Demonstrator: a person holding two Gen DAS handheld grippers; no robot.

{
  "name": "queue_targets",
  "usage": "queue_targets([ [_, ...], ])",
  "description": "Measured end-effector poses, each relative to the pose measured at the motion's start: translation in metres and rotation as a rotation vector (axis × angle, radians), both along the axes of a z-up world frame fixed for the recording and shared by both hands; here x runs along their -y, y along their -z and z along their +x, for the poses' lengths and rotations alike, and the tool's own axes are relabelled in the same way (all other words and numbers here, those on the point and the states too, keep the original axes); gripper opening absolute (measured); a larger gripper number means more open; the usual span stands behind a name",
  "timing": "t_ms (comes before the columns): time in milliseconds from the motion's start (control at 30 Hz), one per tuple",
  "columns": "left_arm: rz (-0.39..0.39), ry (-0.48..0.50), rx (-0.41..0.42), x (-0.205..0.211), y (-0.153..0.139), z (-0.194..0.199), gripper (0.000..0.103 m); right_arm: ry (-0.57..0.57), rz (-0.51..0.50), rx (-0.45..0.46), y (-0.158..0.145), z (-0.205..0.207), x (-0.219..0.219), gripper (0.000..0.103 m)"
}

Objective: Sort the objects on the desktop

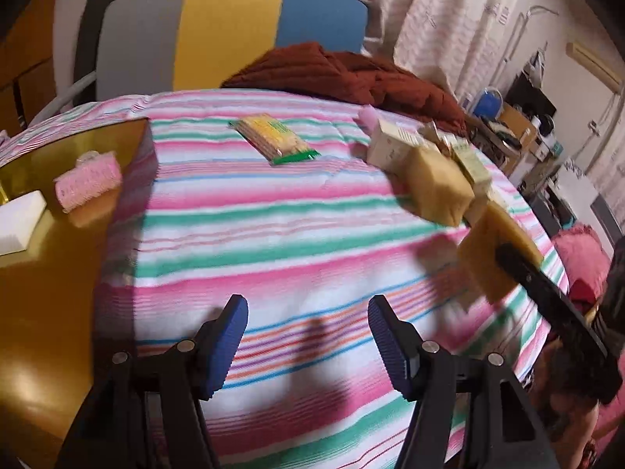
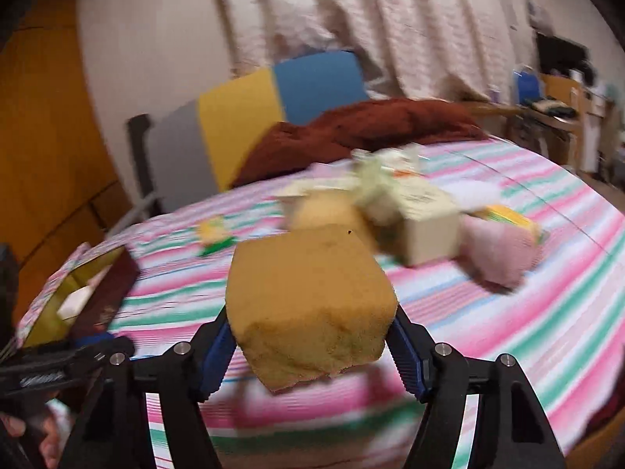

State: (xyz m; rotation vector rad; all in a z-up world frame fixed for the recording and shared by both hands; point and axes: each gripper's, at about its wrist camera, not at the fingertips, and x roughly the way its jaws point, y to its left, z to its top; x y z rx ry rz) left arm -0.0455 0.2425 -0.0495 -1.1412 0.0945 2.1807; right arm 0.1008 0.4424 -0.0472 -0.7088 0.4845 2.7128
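Pink, green and white striped cotton bedspread [image 1: 297,234] fills the foreground. Crumpled rust-red blanket [image 1: 351,74] at its far edge. Grey, yellow and blue panelled board [image 1: 230,31] behind that; pale patterned curtain [image 2: 371,19] beyond.

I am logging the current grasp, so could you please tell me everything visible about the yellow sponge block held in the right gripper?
The yellow-orange porous sponge block is a soft-looking rectangular foam piece with a rough, pitted near face and a small dark speck on top. It is clamped on both sides by the blue-padded jaws of the right gripper, held above the pink, green and white striped blanket, touching nothing else. The left view shows it airborne too.
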Motion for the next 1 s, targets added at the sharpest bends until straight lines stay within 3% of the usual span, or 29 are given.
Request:
queue_targets([
  [200,0.057,-0.044,-0.003,0.013,-0.011,-0.004,0.065,-0.085,-0.009,0.045,0.017,-0.027,0.029,0.076],
  [367,0.071,-0.025,-0.012,0.011,-0.017,-0.001,0.066,-0.080,0.016,0.057,0.022,-0.012,0.031,0.084],
  [433,0.088,-0.009,-0.008,0.007,-0.019,0.002,0.066,-0.051,0.017,0.022,0.018,0.006,0.022,0.092],
  [600,0.103,0.074,-0.043,-0.015,-0.026,0.016,0.070,0.091,0.075,-0.020,0.007,0.042,-0.015,0.093],
  [767,0.111,0.163,-0.086,-0.040,-0.034,0.032,0.073,0.296,0.058,0.029,0.009,0.050,-0.071,0.093],
  [800,0.112,0.181,-0.094,-0.045,-0.036,0.035,0.081,0.321,0.047,0.034,0.010,0.050,-0.082,0.093],
  [833,0.114,0.198,-0.103,-0.050,-0.038,0.039,0.087,0.339,0.040,0.042,0.010,0.049,-0.091,0.093],
  [1000,0.109,0.281,-0.115,-0.081,-0.043,0.049,0.087,0.373,0.018,0.076,0.012,0.037,-0.116,0.093],
])
